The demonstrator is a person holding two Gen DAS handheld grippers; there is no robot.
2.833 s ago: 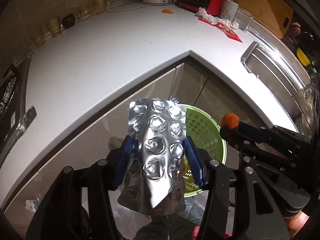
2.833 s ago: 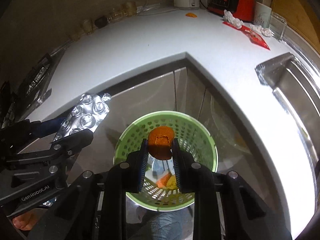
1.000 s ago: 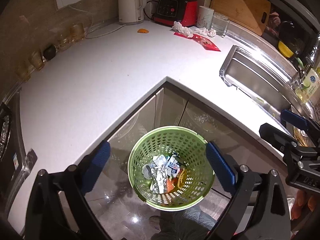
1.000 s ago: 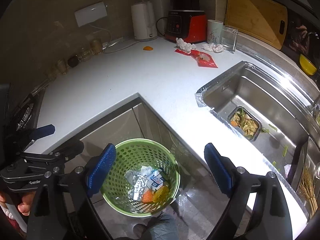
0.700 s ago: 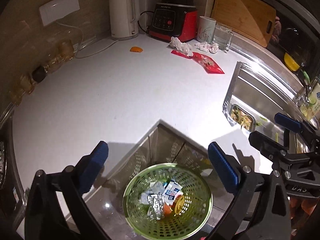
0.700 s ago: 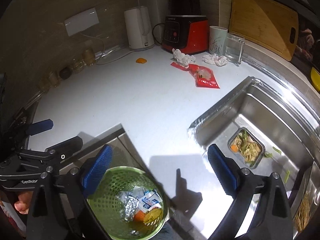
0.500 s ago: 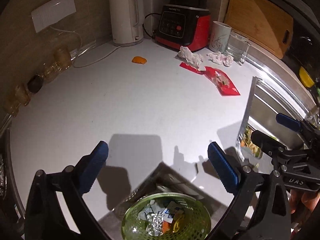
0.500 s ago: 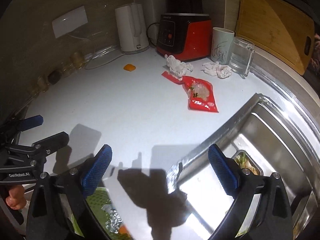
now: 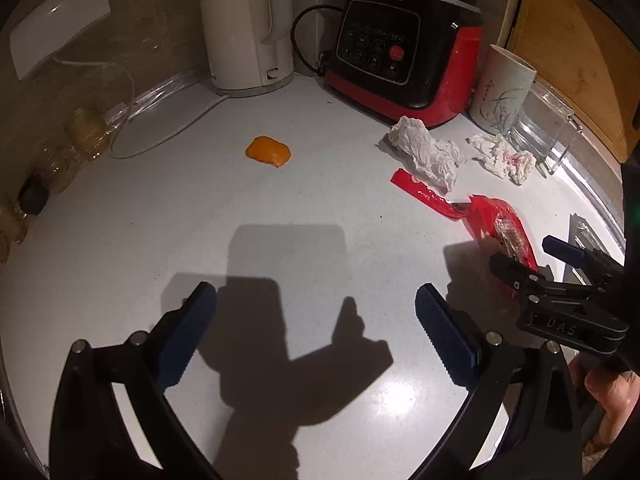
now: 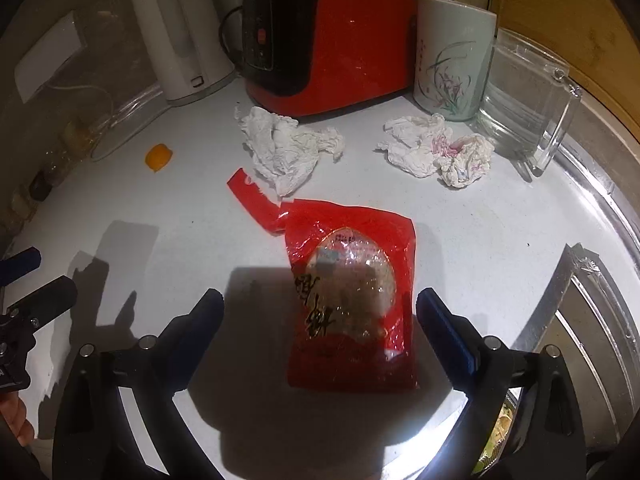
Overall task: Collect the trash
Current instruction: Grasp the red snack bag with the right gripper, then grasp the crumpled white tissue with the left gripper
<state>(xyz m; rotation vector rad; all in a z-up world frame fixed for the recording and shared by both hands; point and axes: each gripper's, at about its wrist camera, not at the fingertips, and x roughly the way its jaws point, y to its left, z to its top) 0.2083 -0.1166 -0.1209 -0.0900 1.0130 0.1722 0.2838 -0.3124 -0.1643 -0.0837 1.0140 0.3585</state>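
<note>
Trash lies on the white counter [image 9: 200,220]. A red snack wrapper [image 10: 352,304] with a clear window lies flat below my right gripper [image 10: 320,312], whose jaws stand wide open on either side of it, above it and apart from it. A torn red strip [image 10: 252,196] lies beside it. Two crumpled tissues [image 10: 288,144] [image 10: 436,148] sit behind. An orange peel [image 9: 268,151] lies farther left. My left gripper [image 9: 316,312] is open and empty over bare counter, with the peel well ahead of it. The wrapper [image 9: 500,228] also shows at the right of the left wrist view.
A white kettle [image 9: 244,28], a red and black appliance [image 9: 400,48], a flowered mug [image 10: 452,56] and a glass jug [image 10: 528,100] stand along the back. The steel sink [image 10: 592,320] edges the right. Small glass jars [image 9: 84,136] line the left wall.
Both grippers have moved from over the green basket across the counter toward the back. The basket has left both views, and the red wrapper now lies between the right jaws.
</note>
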